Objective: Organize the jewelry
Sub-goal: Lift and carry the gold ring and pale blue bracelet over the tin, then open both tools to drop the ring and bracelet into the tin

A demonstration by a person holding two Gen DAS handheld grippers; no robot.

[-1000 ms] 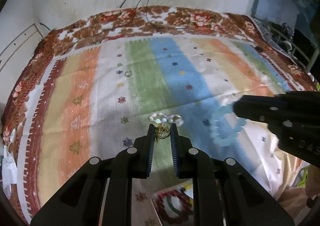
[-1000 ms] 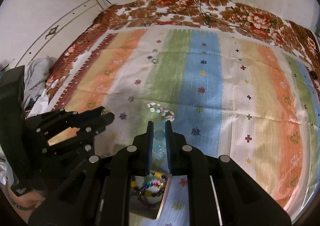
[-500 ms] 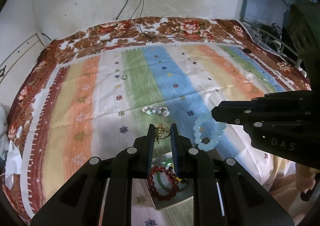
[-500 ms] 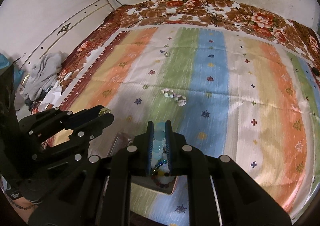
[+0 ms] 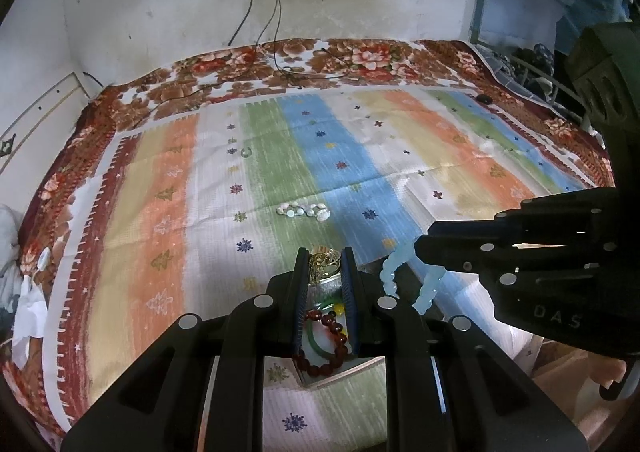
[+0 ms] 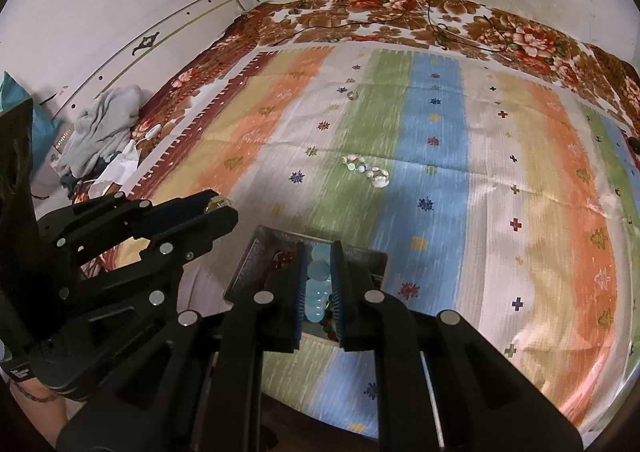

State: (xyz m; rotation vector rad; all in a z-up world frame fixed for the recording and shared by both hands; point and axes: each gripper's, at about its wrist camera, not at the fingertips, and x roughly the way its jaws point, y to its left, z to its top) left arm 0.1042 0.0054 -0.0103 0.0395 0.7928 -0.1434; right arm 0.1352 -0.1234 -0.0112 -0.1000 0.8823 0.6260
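Your left gripper (image 5: pixel 325 266) is pinched on a gold ornament (image 5: pixel 323 261), held at the fingertips just above the far edge of the tray (image 6: pixel 244 264). Your right gripper (image 6: pixel 319 264) is clamped on a pale blue bead bracelet (image 5: pixel 406 278), which hangs as a loop from its tips over the tray's right side. The tray sits on the striped cloth (image 5: pixel 280 172) near its front edge, and inside it lie a dark red bead bracelet (image 5: pixel 326 348), a green bangle (image 5: pixel 320 340) and some smaller coloured beads. Farther out on the cloth, where the green and blue stripes meet, a shell bracelet (image 5: pixel 304 210) lies well apart from the tray, and a small ring (image 5: pixel 246 151) rests beyond it near the white stripe. A flowered bedspread (image 5: pixel 360 60) borders the cloth, with cables (image 5: pixel 276 12) trailing onto it from the wall.
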